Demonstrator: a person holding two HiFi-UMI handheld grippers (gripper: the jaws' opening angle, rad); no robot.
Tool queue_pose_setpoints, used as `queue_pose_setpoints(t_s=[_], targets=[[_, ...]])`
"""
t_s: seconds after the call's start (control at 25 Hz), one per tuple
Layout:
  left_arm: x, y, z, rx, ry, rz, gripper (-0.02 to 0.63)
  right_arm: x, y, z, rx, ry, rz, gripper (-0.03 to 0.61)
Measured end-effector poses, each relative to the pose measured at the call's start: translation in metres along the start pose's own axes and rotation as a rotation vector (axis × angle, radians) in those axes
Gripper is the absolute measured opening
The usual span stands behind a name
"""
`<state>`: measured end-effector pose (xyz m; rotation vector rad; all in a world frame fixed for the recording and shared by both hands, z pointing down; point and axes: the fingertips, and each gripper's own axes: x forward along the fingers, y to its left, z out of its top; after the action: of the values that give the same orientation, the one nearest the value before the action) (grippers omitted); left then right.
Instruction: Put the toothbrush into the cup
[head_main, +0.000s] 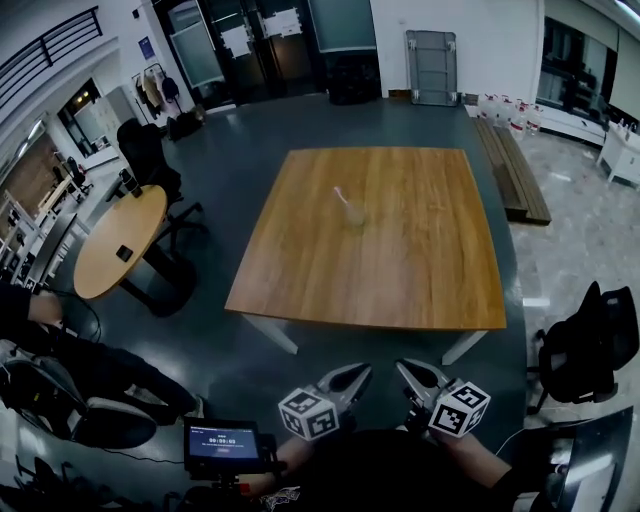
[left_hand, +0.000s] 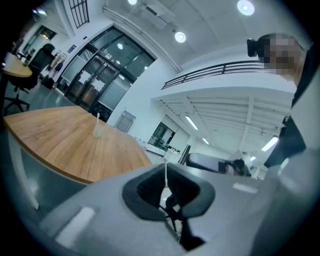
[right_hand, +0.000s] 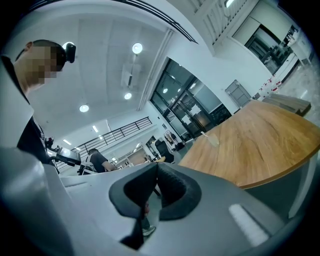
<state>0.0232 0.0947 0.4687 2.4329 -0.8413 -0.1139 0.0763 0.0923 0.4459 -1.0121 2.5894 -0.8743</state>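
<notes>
1. The square wooden table (head_main: 400, 260) stands on open dark floor, with bare floor along all four edges. Its near edge is well apart from both grippers. A round table (head_main: 120, 240) stands off to the left, and a black chair (head_main: 590, 350) stands near the wooden table's near right corner.
2. The left gripper (head_main: 352, 378) and the right gripper (head_main: 410, 372) are held side by side close to the person's body, off the table.
3. The left gripper view shows the left gripper (left_hand: 166, 167) with its jaws pressed together and nothing between them. The right gripper view shows the right gripper (right_hand: 156, 168) in the same state. The head view shows only the jaws' outer sides.
4. Only the head view shows a small lit screen (head_main: 222, 440), low at the person's left. The gripper views show ceiling lights and a balcony railing.
5. The cup (head_main: 355, 216) is clear and stands near the table's middle. The toothbrush (head_main: 343, 196) stands inside it, leaning to the far left.
</notes>
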Motion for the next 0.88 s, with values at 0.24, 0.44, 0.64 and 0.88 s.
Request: queue_pose_setpoints(t_s=[0.24,0.44,0.64,0.88], targets=[[-0.007,0.006,0.015,0.015,0.000,-0.042,0.006,0.013,0.012,0.002,-0.006,-0.021,-0.025,0.006],[-0.012,0.005,0.017,0.034,0.003,-0.076,0.006,0.010,0.018,-0.007,-0.013,-0.026,-0.048,0.006],[-0.026,0.011,0.017,0.008,0.010,-0.082,0.006,0.021,0.028,-0.013,-0.010,-0.021,-0.066,0.006],[-0.033,0.014,0.015,0.006,0.005,-0.066,0.006,0.022,0.033,-0.018,-0.010,-0.013,-0.051,0.006]])
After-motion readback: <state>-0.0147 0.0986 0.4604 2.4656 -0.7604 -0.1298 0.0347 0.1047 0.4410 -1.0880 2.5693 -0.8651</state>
